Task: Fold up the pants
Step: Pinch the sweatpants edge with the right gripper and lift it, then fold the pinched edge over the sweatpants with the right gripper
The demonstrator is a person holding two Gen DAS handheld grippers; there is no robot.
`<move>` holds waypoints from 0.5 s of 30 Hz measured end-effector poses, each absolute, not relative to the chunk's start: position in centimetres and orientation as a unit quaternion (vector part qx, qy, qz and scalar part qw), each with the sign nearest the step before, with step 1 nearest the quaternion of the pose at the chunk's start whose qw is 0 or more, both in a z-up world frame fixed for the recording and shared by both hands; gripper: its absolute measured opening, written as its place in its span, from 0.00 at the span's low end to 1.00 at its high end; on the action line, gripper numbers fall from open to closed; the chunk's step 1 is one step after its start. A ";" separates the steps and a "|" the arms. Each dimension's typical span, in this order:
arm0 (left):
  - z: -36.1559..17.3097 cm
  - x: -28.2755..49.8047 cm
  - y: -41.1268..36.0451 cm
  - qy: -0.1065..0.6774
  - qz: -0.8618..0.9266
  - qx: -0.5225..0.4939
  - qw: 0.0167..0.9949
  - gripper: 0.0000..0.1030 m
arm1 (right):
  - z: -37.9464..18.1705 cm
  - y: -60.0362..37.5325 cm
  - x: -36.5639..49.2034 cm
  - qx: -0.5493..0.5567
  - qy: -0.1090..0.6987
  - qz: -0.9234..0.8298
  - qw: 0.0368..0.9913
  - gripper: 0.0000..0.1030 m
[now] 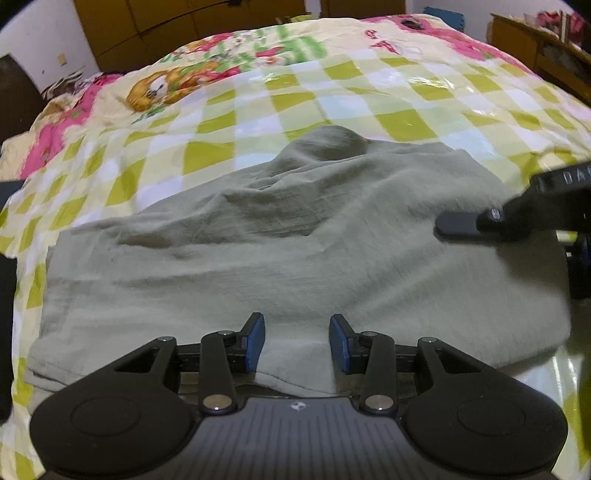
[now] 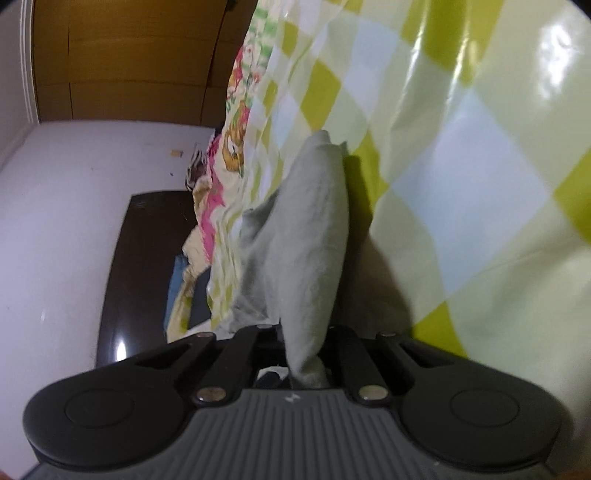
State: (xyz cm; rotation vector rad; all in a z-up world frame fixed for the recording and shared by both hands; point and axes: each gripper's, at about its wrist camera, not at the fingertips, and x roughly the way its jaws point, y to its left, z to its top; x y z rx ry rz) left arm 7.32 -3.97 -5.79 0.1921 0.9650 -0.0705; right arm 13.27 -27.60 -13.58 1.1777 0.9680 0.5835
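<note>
pants [image 1: 295,258]: one, grey-green, on checked bedsheet [image 1: 406,110] | left claw [image 1: 297,341]: released above pants | right claw [image 2: 304,354]: clenched on pants

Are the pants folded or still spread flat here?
Folded, roughly: the pants lie as a layered, rumpled block on the bedsheet; the right gripper pinches one bunched end.

A glossy bed cover [image 1: 406,122] with yellow-green and white checks (a cartoon bear [image 1: 159,90] and pink flowers are printed near its far edge) fills the bed, with brown wooden wardrobes [image 1: 166,26] and a white wall [image 2: 92,221] behind it.
</note>
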 end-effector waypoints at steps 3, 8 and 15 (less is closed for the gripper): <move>-5.7 7.2 -5.5 0.466 -0.048 0.095 0.878 0.50 | -13.5 -29.0 12.7 0.537 0.422 0.256 0.684 0.04; -5.7 6.4 -9.1 0.469 -0.097 0.095 0.873 0.50 | -13.5 -32.6 10.3 0.564 0.408 0.213 0.686 0.04; -4.9 4.2 -12.6 0.458 -0.200 0.073 0.863 0.51 | -10.2 -38.3 6.5 0.522 0.388 0.140 0.746 0.05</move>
